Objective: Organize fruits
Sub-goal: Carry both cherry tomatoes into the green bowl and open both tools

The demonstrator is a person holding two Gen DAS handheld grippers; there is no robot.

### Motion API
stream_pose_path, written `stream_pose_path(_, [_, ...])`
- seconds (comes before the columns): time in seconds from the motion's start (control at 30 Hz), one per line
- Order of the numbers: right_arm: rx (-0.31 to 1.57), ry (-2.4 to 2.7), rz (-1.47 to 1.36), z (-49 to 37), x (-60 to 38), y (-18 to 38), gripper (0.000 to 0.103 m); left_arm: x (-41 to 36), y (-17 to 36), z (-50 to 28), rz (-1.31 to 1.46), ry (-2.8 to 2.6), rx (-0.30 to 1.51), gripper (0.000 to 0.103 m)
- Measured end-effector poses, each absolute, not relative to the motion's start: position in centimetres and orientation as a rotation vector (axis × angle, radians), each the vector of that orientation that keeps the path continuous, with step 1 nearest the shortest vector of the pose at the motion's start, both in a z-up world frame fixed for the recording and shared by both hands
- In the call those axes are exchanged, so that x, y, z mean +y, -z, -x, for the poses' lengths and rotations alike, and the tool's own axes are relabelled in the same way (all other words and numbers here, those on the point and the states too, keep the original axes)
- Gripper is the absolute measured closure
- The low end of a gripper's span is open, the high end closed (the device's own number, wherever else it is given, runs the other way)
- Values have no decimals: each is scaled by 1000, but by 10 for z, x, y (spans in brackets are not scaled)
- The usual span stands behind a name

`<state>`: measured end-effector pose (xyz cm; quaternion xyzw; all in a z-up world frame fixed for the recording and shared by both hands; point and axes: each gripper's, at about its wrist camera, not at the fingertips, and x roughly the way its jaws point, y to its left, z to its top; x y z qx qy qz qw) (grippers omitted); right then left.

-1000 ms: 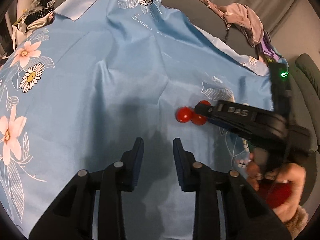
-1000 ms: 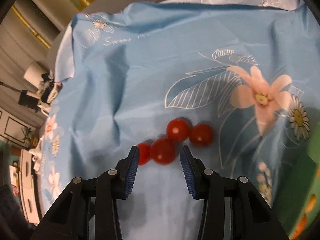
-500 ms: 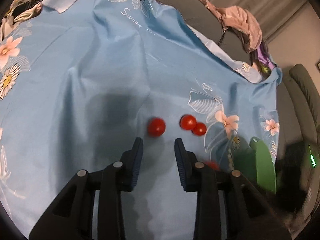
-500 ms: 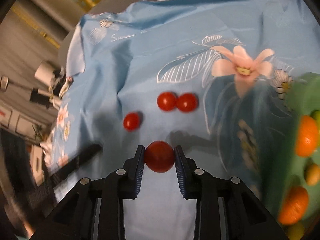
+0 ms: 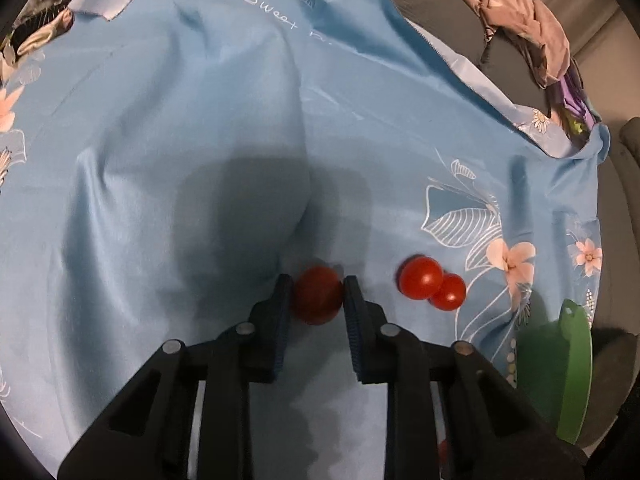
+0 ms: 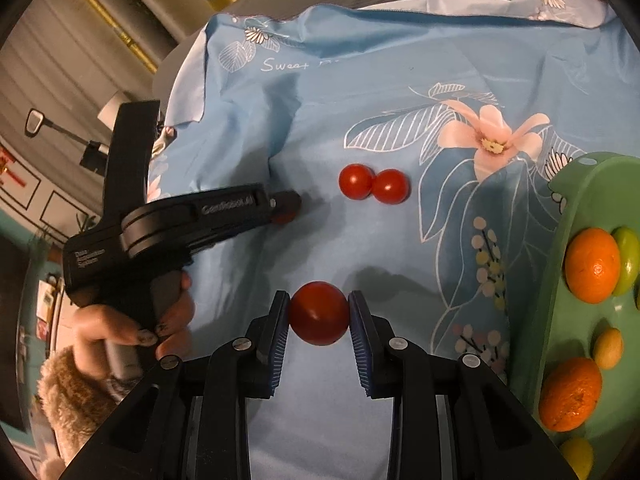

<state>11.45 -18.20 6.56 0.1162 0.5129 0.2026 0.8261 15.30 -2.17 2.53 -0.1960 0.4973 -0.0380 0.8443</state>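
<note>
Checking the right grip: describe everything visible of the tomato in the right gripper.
The tomato is round, smooth, glossy and deep red, with no stem showing. It sits clamped at its sides between the blue ribbed pads of the right gripper, near their tips, over the blue cloth. Whether it touches the cloth cannot be told.

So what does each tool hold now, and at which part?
Each holds one cherry tomato by its two opposite sides: the left tool clamps one tomato, the right tool clamps another tomato.
</note>
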Motion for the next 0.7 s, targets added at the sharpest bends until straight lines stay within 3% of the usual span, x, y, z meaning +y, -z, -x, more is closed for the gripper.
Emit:
stream_pose_path(0.37, [1020, -413, -263, -101, -194, -83, 71, -31, -67, -86, 352, 42, 949, 79])
stream_pose_path(0.7, [789, -415, -320, -67, -249, -149, 71, -86, -139, -16, 250, 136, 759, 79])
